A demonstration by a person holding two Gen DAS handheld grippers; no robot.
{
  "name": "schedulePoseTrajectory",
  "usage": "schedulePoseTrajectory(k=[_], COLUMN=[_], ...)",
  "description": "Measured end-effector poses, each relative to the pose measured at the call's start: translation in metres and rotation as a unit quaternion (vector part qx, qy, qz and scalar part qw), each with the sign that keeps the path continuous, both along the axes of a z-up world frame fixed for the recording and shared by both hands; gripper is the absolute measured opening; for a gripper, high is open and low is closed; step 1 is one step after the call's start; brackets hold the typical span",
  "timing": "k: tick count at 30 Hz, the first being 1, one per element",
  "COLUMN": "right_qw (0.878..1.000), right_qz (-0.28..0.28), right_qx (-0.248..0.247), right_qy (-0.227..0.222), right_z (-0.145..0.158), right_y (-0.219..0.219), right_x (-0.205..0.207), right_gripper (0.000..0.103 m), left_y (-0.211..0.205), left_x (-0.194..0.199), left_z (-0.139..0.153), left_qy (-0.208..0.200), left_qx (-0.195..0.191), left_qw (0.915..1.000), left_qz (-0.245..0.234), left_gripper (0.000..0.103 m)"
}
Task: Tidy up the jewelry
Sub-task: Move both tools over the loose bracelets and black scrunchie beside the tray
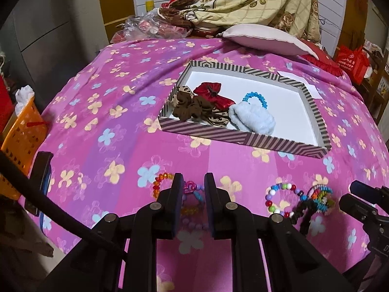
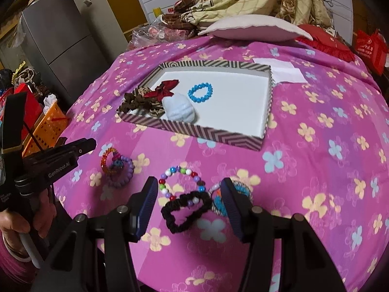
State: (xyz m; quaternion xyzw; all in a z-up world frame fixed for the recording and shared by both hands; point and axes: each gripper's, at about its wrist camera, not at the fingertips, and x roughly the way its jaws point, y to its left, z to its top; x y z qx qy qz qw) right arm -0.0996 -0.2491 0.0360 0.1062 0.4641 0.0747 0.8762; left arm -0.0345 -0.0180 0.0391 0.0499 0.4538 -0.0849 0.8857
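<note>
Looking along the left gripper (image 1: 193,189), its two dark pads stand a narrow way apart with nothing pinched between them, poised above a small cluster of bracelets (image 1: 187,194) on the pink flowered bedspread (image 1: 109,97): an orange-red beaded ring, a pink charm and purple beads show around and between the fingers, but whether the pads touch them cannot be told. Farther up the bed lies the striped tray (image 1: 243,136), holding a brown scrunchie (image 1: 192,108), a red bow (image 1: 214,95), a pale blue fluffy scrunchie (image 1: 252,120) and a blue beaded bracelet (image 1: 255,98) just behind it. To the right, on the spread, a multicoloured beaded bracelet (image 1: 282,199) lies touching a black scrunchie (image 1: 300,213) and a colourful woven band (image 1: 321,194), with the right gripper's dark body at the frame edge. From the right wrist, the right gripper (image 2: 188,194) has its jaws at a middling spread, clamping nothing; the black scrunchie (image 2: 186,210) lies on the bedspread (image 2: 316,146) between the fingers, overlapping the multicoloured beaded bracelet (image 2: 181,182), while the woven band (image 2: 216,200) sits against the right-hand finger. The left gripper (image 2: 80,148) is seen at the left, held by a hand (image 2: 22,221), near the cluster of bracelets (image 2: 118,168). The striped tray (image 2: 194,131) lies beyond with the same four pieces inside.
</note>
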Motion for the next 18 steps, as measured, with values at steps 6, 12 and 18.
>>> schedulePoseTrajectory(k=[6,12,18], right_qw=[1.0,1.0,0.999], right_qz=[0.003,0.001,0.002], right_qx=[-0.007,-0.017,-0.024], right_qy=[0.002,0.014,0.031], right_z=[-0.002,-0.009,-0.023], right_y=[0.0,-0.006,-0.013], right_x=[-0.014,-0.026,-0.04], right_gripper=[0.057,0.057,0.057], left_y=[0.003,0.013,0.029], left_x=[-0.011,-0.017,-0.019], left_z=[-0.004,-0.009,-0.014], left_qy=[0.006,0.023,0.048], left_qx=[-0.006,-0.023,-0.048], left_qw=[1.0,0.9994,0.9976], left_qz=[0.003,0.008,0.015], left_gripper=[0.038,0.038,0.039])
